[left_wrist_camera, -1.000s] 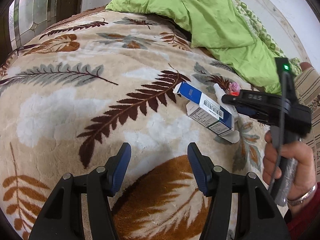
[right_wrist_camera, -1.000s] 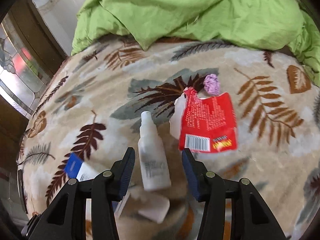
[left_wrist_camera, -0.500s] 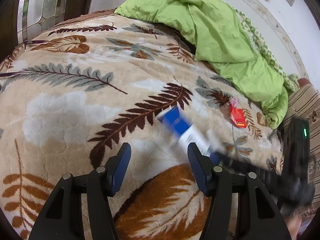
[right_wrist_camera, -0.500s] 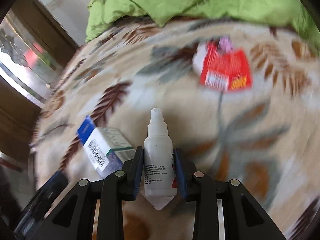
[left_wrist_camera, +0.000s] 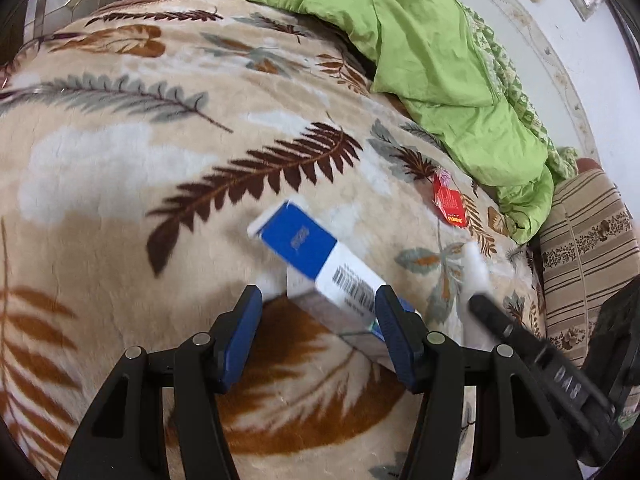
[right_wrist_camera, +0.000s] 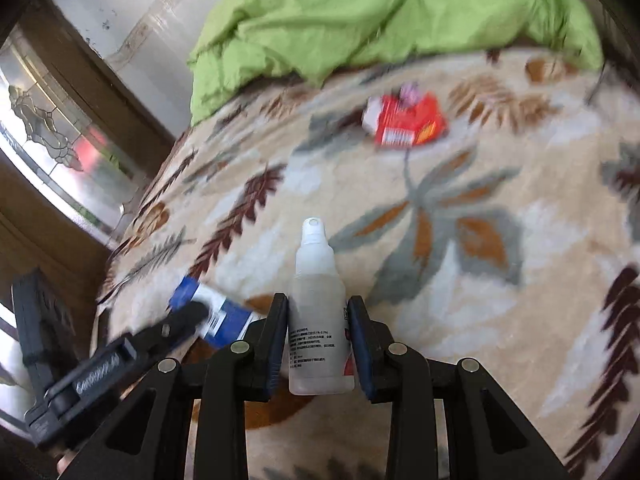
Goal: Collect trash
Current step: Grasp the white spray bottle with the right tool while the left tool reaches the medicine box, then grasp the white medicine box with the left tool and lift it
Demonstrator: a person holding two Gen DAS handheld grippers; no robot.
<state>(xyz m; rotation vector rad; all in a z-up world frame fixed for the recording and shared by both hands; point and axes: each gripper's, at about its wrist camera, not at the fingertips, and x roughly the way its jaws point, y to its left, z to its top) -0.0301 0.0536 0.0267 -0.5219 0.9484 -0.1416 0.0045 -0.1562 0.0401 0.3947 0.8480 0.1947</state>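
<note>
Since a second ago my right gripper [right_wrist_camera: 318, 334] has clamped the white spray bottle [right_wrist_camera: 318, 308] and lifted it off the leaf-print blanket [left_wrist_camera: 120, 160]. My left gripper [left_wrist_camera: 318, 332] stays spread, its fingers flanking the blue-and-white box [left_wrist_camera: 320, 260] lying on the blanket. Farther off, a red wrapper [right_wrist_camera: 408, 124] lies near the green quilt [right_wrist_camera: 360, 12].

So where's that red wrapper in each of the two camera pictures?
Left wrist: red wrapper lies right of centre, near the green quilt's lower edge.
Right wrist: red wrapper lies upper centre, just below the quilt.
Shared landmark: the blue-and-white box.
</note>
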